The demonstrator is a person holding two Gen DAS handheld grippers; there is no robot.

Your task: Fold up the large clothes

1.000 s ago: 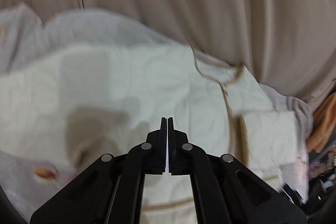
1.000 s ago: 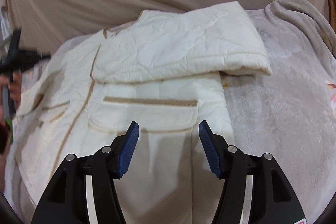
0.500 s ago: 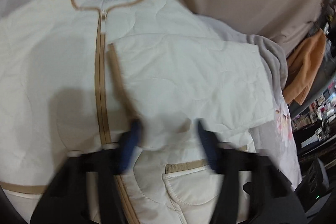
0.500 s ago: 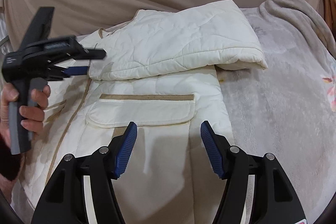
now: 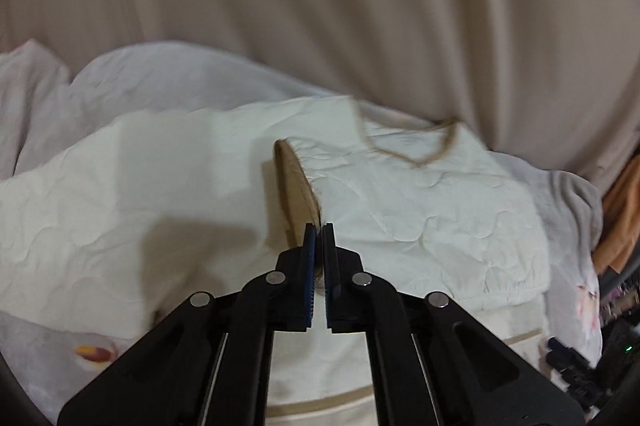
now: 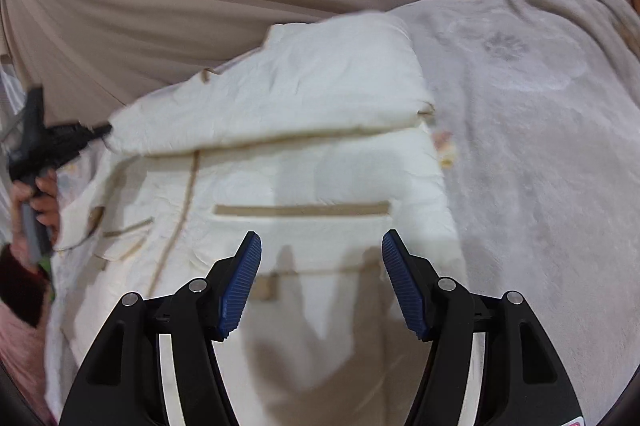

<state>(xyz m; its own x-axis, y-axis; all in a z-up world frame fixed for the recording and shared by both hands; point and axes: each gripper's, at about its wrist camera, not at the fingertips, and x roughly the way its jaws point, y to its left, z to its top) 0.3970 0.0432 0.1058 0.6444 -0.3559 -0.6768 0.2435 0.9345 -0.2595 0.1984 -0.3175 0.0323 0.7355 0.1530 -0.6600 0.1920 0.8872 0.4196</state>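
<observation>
On the grey blanket (image 6: 540, 154) lies the cream jacket (image 6: 312, 178), one sleeve (image 5: 420, 210) folded across its chest. The left gripper (image 5: 319, 238), jaws together, now seems clamped on that sleeve's tan cuff, which it lacked a second ago, so the fold can be adjusted. The right gripper (image 6: 322, 266) hovers apart over the pocket.

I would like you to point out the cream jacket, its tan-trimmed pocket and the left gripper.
cream jacket (image 6: 304, 94), right wrist view, on the folded-over sleeve.
tan-trimmed pocket (image 6: 300, 211), right wrist view, on the tan strip.
left gripper (image 5: 319, 238), left wrist view, between the closed fingertips.
</observation>
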